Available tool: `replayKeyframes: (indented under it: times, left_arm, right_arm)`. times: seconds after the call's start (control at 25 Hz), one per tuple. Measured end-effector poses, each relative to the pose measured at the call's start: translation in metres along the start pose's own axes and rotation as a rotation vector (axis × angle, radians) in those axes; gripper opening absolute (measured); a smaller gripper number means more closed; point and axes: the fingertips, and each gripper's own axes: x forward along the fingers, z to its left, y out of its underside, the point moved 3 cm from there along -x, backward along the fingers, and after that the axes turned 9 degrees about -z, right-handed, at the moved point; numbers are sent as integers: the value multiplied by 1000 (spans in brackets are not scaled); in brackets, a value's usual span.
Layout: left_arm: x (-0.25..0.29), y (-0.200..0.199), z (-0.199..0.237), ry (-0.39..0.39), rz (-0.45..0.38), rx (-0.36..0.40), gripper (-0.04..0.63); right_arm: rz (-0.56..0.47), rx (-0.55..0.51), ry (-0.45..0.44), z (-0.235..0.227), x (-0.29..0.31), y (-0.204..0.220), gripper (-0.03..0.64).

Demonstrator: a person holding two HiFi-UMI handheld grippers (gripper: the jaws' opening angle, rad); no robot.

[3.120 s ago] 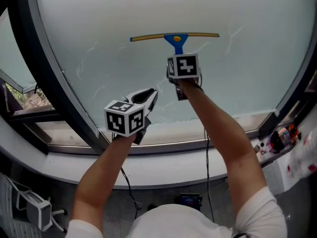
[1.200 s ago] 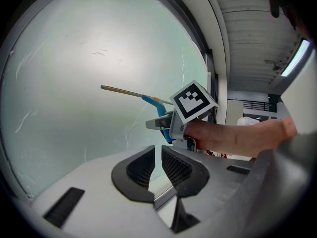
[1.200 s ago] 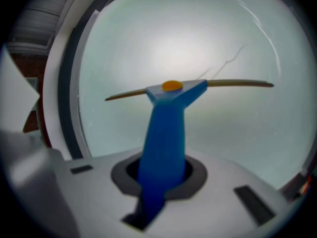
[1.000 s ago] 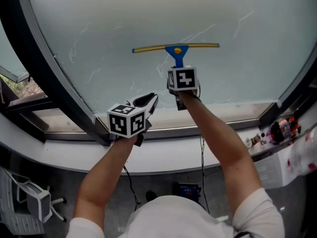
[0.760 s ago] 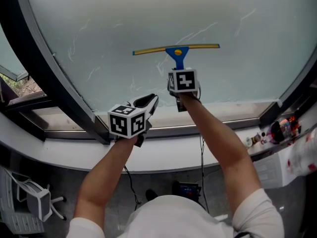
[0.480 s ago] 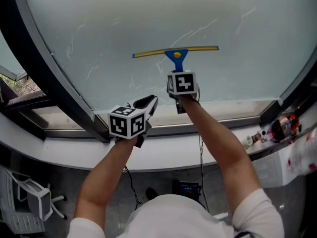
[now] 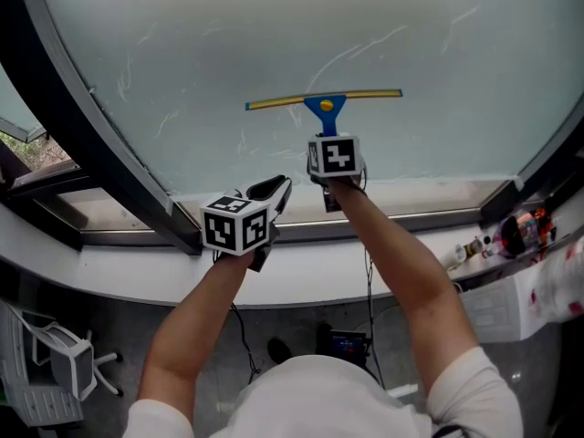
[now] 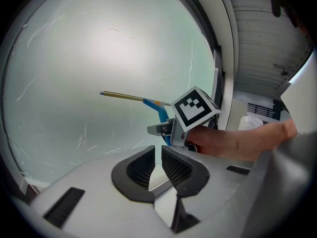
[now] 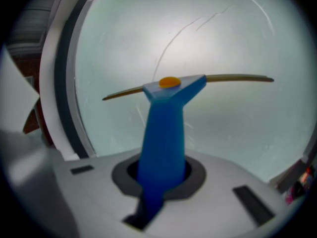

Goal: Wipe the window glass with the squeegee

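Against the window glass (image 7: 228, 26), low on the pane, the squeegee (image 7: 325, 101) sits with its yellow-edged blade level and pressed to the surface, its blue handle pointing down toward me. The right tongs (image 7: 327, 133) are clamped on that handle. In the right gripper view the blue shaft fills the gap between the jaws, which have just been tightening on it. The left tongs (image 7: 274, 188) hang below and to the left of the squeegee, jaws pressed together with nothing between them, and they take no part in the wipe.

I judge this downward pull to be most of the way through. Below the squeegee only a narrow band of glass separates the blade from the window sill (image 7: 429, 194), and that band is what this pull has left to cover. Above the squeegee the pane looks evenly pale, but thin white streaks (image 7: 365, 51) cross it, and I cannot tell whether they are water, scratches or marks on the far side.

The blade is much narrower than the pane. Wide areas to the left of the squeegee, out to the dark window frame (image 7: 91, 126), and to its right show similar streaks. I expect several more passes beside this one before the glass counts as wiped.
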Motion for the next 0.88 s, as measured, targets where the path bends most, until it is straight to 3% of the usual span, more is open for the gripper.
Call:
replayKeyframes:
  times: [0.88]
  left_arm:
    - [1,63,10,-20,95,-64,66]
  right_arm:
    - [87,46,-3,0,21,72,46]
